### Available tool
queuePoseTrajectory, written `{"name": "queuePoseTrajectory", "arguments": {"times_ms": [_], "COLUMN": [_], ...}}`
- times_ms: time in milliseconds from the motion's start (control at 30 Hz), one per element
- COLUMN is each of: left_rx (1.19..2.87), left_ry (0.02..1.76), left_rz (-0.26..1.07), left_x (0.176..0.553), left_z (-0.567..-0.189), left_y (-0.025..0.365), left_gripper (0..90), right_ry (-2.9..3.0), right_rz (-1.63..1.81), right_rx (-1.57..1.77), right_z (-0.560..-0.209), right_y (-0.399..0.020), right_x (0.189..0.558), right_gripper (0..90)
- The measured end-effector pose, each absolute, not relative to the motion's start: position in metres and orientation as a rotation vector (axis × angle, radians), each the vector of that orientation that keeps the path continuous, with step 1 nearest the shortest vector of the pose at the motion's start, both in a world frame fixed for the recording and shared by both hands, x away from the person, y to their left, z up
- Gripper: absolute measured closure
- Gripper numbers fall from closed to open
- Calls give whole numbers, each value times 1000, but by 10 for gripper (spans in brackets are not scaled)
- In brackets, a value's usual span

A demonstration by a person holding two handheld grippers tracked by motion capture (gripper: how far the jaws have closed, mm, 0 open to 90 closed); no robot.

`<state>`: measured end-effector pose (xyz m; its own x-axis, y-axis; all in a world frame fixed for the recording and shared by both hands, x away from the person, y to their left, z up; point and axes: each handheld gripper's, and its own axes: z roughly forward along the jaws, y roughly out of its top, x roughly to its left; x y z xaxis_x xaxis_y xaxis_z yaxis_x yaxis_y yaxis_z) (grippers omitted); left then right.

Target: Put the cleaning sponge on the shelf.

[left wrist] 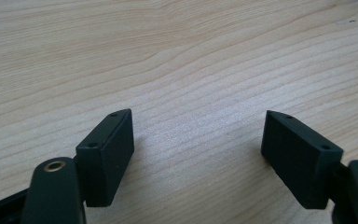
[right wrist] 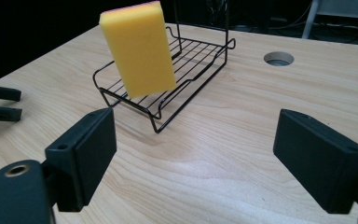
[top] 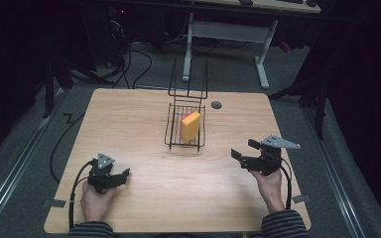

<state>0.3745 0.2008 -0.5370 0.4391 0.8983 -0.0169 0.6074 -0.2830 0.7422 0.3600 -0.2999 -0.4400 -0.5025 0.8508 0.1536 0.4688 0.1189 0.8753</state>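
Note:
A yellow sponge (top: 190, 125) (right wrist: 140, 46) stands on end, leaning, inside a black wire rack (top: 169, 124) (right wrist: 193, 56) at the middle of the wooden table (top: 144, 114). My left gripper (top: 125, 174) (left wrist: 198, 116) rests low at the near left, open, with bare wood between its jaws. It points to the right. My right gripper (top: 243, 148) (right wrist: 194, 114) is held at the near right, open and empty, aimed at the rack and sponge, a short way from them. The left gripper's fingertips (right wrist: 14, 95) also show at the far left of the right gripper view.
A tall black wire frame (top: 188, 84) rises at the rack's far end. A round hole (top: 216, 105) (right wrist: 278, 59) sits in the tabletop right of it. Beyond the table are white desk legs (top: 263, 59) and floor cables (top: 139, 64).

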Motion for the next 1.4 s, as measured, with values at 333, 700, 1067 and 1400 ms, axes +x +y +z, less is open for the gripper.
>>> {"name": "queuePoseTrajectory", "arguments": {"times_ms": [333, 700, 1067, 1400], "left_rx": [2004, 2005, 2004, 2005], "left_ry": [1262, 1262, 1262, 1262], "left_rz": [541, 541, 541, 541], "left_x": [374, 374, 374, 374], "left_z": [-537, -537, -537, -537], "left_y": [201, 201, 201, 201], "left_gripper": [259, 259, 258, 259], "right_ry": [2001, 2001, 2028, 2049], "right_rz": [1339, 1307, 1251, 1158], "right_rx": [1329, 1389, 1437, 1466], "right_z": [-457, -479, -500, -521], "right_y": [-307, -311, -313, -312], "right_x": [353, 349, 349, 347], "right_gripper": [146, 152, 155, 155]}}
